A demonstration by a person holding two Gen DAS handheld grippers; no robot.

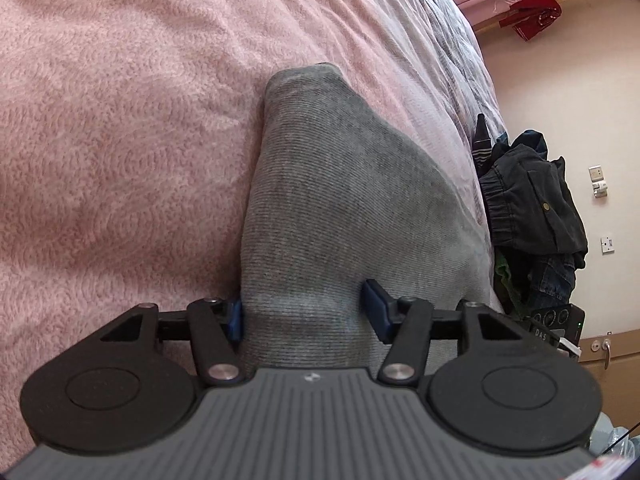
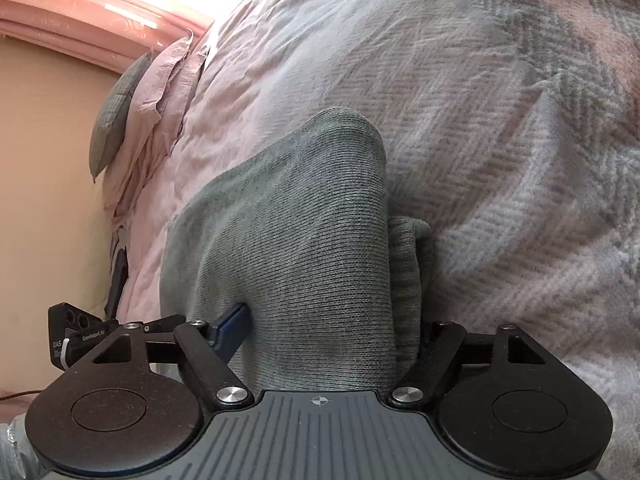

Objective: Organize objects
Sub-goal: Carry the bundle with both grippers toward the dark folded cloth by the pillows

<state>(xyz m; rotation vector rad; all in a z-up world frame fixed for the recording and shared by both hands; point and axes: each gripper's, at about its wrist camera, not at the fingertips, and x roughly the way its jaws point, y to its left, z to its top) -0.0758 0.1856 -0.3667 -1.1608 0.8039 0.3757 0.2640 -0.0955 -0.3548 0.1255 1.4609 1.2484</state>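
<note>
A grey knitted garment [image 1: 320, 200] lies bunched on the bed. In the left wrist view my left gripper [image 1: 306, 312] has its blue pads on either side of a fold of this cloth and is shut on it. In the right wrist view the same grey garment [image 2: 304, 240] fills the middle, and my right gripper [image 2: 332, 332] is shut on another fold of it. Its left blue pad [image 2: 232, 328] shows; the right pad is hidden by cloth. The left gripper's body [image 2: 76, 340] shows at the left edge of the right wrist view.
A pink fleece blanket [image 1: 120, 140] covers the bed on the left. A grey-white herringbone blanket [image 2: 500, 140] lies on the right. Crumpled pink bedding [image 2: 168, 92] and a grey pillow [image 2: 112, 120] sit by the wall. A pile of dark clothes [image 1: 532, 200] stands beside the bed.
</note>
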